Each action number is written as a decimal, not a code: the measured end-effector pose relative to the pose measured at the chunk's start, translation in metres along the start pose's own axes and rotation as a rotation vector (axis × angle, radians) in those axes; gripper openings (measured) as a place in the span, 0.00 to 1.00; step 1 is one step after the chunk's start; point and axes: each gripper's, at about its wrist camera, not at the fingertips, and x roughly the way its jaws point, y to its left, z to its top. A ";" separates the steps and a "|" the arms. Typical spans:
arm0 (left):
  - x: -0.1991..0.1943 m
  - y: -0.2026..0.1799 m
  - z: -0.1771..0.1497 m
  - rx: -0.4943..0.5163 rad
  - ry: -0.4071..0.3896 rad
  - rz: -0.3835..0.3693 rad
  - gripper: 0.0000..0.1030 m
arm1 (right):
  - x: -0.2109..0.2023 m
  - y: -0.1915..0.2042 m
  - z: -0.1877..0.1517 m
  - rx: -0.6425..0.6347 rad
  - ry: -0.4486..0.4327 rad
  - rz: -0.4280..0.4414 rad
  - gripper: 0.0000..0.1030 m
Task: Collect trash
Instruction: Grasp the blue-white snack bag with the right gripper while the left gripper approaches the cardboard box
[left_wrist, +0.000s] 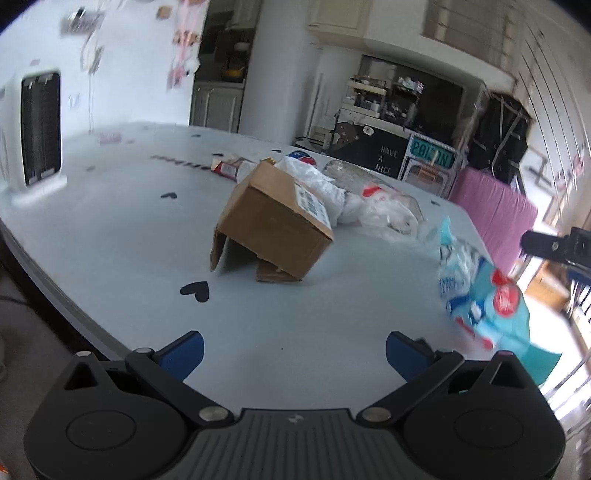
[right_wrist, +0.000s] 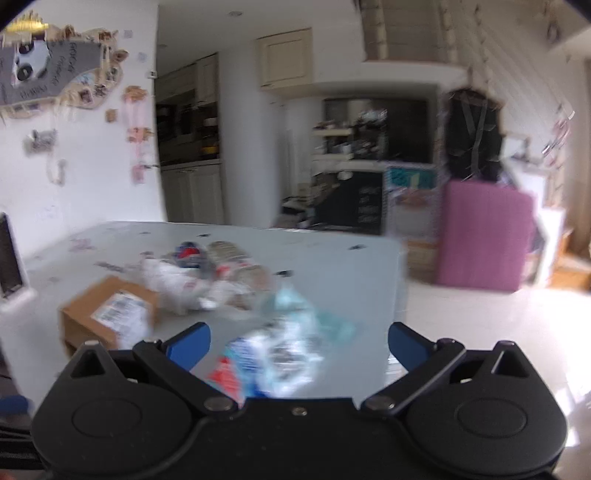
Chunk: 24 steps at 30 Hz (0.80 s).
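Left tongs (left_wrist: 294, 350): gaping wide, gripping nothing, hovering over the near edge of the worktop (left_wrist: 122, 236).
Right tongs (right_wrist: 299, 345): also spread wide; the blue wrapper (right_wrist: 280, 354) is lying between and just beyond the fingers, blurred, not gripped as far as I can tell.
Wrapper (left_wrist: 480, 295): sitting near the worktop's right edge in the left view.
Box (left_wrist: 273, 221): lying tipped mid-worktop, flaps splayed.
Bags (left_wrist: 373, 203): white plastic heaped just behind the box, with more litter beyond.
Progress: judging by this, collecting is barely starting; everything is still waiting on the worktop, and no bin is showing.
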 end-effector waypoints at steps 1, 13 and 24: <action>0.002 0.003 0.002 -0.018 -0.001 -0.004 1.00 | 0.005 0.001 0.000 0.042 0.009 0.031 1.00; 0.024 0.038 0.028 -0.344 -0.094 -0.161 1.00 | 0.057 0.027 -0.023 0.316 0.192 -0.009 0.69; 0.066 0.055 0.031 -0.702 -0.109 -0.253 1.00 | 0.054 0.027 -0.045 0.241 0.237 0.016 0.30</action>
